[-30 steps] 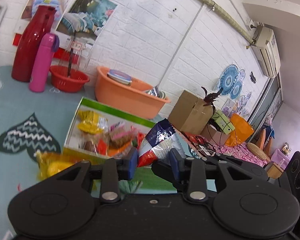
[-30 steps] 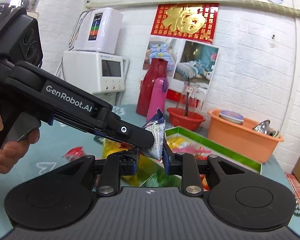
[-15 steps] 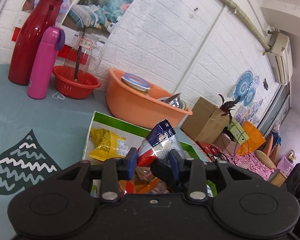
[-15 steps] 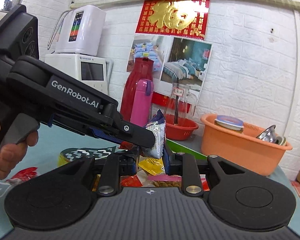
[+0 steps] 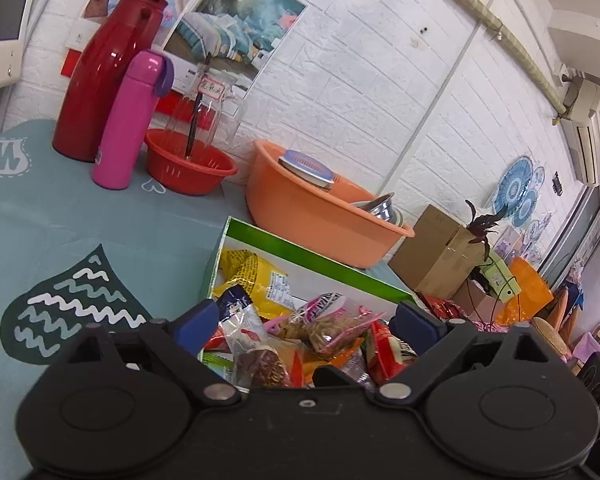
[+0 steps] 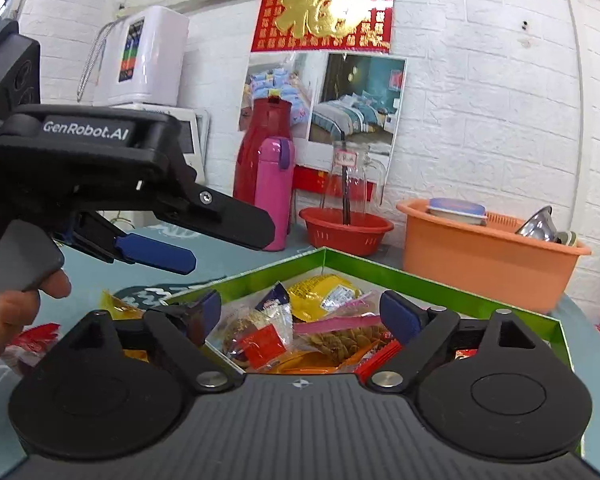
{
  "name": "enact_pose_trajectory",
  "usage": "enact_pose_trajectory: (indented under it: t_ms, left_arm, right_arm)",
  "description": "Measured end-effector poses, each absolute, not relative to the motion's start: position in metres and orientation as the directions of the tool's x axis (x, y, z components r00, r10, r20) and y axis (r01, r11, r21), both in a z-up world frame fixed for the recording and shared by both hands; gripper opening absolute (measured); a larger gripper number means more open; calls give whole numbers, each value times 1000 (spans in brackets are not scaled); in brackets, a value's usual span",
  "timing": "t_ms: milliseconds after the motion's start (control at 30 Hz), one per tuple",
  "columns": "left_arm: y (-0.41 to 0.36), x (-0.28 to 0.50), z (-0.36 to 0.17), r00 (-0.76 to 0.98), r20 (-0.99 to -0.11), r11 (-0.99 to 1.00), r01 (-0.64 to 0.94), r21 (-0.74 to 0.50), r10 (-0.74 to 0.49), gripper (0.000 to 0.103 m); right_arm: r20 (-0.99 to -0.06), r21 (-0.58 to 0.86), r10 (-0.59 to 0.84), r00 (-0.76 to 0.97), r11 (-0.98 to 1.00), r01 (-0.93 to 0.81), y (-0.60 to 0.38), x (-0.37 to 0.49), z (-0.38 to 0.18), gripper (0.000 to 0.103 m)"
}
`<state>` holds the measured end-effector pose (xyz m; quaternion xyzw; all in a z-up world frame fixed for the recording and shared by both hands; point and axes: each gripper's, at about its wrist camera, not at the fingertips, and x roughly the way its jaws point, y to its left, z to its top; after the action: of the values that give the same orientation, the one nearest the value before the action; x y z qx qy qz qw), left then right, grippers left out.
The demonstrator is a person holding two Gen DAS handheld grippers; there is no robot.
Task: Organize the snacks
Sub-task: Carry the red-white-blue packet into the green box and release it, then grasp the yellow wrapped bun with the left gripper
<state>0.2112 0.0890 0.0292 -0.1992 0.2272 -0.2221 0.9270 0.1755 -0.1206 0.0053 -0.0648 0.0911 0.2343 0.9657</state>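
Left wrist view
Left gripper [image 5: 306, 322]: its jaws were opening wide, and nothing was pinched between the blue pads [image 5: 196, 322].
Green box [image 5: 260, 236]: it sat on the table just past the claw, with its lid off.
Snacks [image 5: 312, 332]: a heap of small packets lay in the green box, right under and between the two fingers.
Blue and clear packet [image 5: 240, 320]: it lay on the heap in the green box, close beside the left pad; I could not tell if they touched.
Yellow packet [image 5: 256, 276]: it lay in the far left corner of the green box, past the claw.
Orange tub [image 5: 312, 216]: it stood just behind the green box.
Red basket [image 5: 188, 168]: behind the green box, to the left of the tub.
Pink bottle [image 5: 130, 120]: beside the red basket, well apart from the green box.

Right wrist view
Right gripper [image 6: 304, 316]: its jaws were opening wide too, with nothing held.
Snacks [image 6: 300, 332]: they lay in the green box [image 6: 440, 282], low between the right claw's fingers.
Left gripper [image 6: 204, 240]: it hung above the left side of the green box, fingers apart.
Hand [image 6: 16, 312]: it held the left claw's grip, left of the green box.
Loose packets [image 6: 118, 304]: a yellow one and a red one lay on the table just left of the green box.
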Motion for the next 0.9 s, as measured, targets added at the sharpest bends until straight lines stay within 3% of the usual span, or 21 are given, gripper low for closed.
enact_pose_trajectory:
  t_ms: [300, 500, 900]
  left_arm:
    - [100, 153, 51, 815, -333, 838, 301, -455, -473, 103]
    - [105, 126, 38, 806, -396, 870, 272, -412, -440, 103]
    - [120, 173, 5, 757, -502, 878, 194, -439, -418, 103]
  right_arm:
    - [-195, -107, 441, 876, 878, -466, -128, 121, 25, 103]
    - [-258, 3, 475, 841, 871, -491, -140, 92, 18, 103]
    - [-312, 53, 497, 810, 860, -507, -143, 77, 3, 103]
